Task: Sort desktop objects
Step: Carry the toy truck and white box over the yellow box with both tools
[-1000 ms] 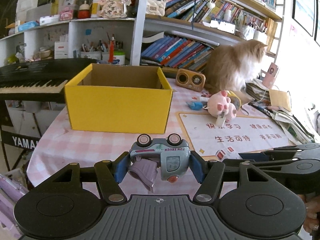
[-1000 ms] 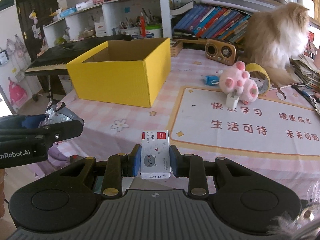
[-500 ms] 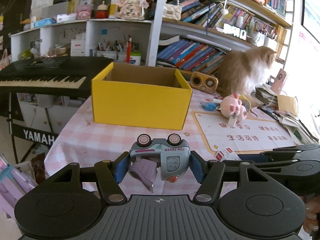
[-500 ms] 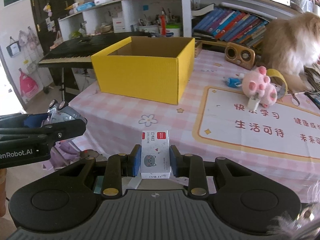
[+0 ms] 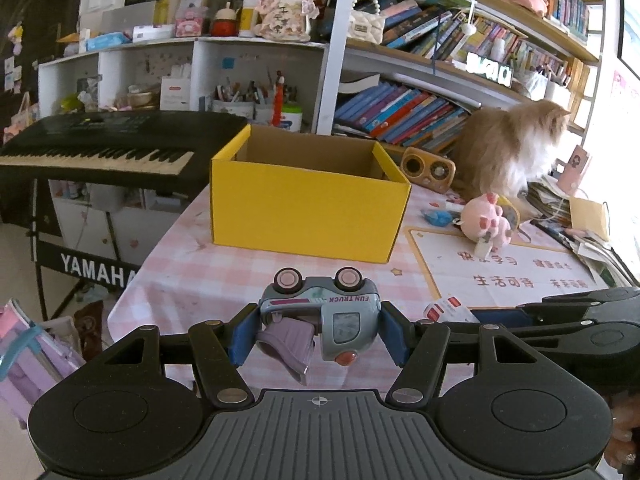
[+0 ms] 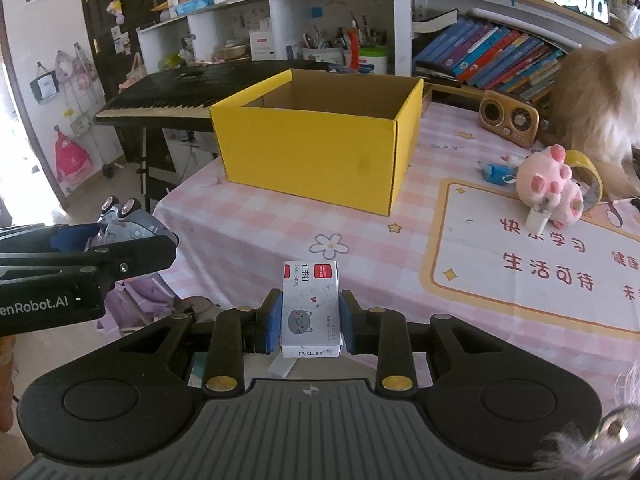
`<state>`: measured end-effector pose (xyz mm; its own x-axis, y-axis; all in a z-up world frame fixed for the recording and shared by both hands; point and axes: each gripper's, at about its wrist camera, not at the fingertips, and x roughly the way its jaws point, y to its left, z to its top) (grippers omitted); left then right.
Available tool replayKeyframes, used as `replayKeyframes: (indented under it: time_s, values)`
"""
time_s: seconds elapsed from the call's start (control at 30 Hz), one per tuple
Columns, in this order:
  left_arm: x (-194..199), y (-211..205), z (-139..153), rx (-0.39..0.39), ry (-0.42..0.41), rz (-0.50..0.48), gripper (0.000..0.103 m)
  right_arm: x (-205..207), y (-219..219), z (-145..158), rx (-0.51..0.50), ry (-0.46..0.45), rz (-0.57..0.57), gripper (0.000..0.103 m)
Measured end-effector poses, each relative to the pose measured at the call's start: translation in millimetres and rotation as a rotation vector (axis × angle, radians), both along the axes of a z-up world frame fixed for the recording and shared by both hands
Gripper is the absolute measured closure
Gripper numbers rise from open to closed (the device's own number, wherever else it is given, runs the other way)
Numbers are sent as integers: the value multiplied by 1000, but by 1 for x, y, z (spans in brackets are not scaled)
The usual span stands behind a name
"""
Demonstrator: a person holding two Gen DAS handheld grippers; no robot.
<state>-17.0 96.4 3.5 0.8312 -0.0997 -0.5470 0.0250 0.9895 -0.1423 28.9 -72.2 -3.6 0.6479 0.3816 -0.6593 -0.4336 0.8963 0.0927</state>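
Note:
My left gripper (image 5: pixel 318 330) is shut on a grey-blue toy truck (image 5: pixel 320 312), held on its side off the table's near edge. My right gripper (image 6: pixel 310 320) is shut on a small white staple box (image 6: pixel 310 308) with a cat drawing, held above the near edge. An open yellow cardboard box (image 5: pixel 308 204) stands on the pink checked table (image 5: pixel 192 280), well ahead of both grippers; it also shows in the right wrist view (image 6: pixel 316 156). The left gripper with the truck shows at the left of the right wrist view (image 6: pixel 120 232).
A pink plush toy (image 6: pixel 550 188), a tape roll (image 6: pixel 588 172), a small white plug (image 6: pixel 538 218), a blue wrapper (image 6: pixel 496 172) and a wooden radio (image 6: pixel 510 120) lie on the right. A cat (image 5: pixel 508 152) sits at the back right. A keyboard (image 5: pixel 108 144) stands left.
Both grippers have pulled back from the table and up, so the yellow box looks smaller and farther. Each still holds its object.

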Motion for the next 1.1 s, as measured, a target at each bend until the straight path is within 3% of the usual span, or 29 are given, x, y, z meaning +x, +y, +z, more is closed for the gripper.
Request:
replayKeyframes:
  time_s: [0.6,0.97,1.1]
  values:
    - [46,17,4,12,-7,75,40,53,18,1,16,-7,91,75]
    - [120,22,46,57,-151,90,40,127,21,43,79,-120,85,75]
    - [151,23,54,79,-168,111,40,157,22,58,78,-160,98,75]
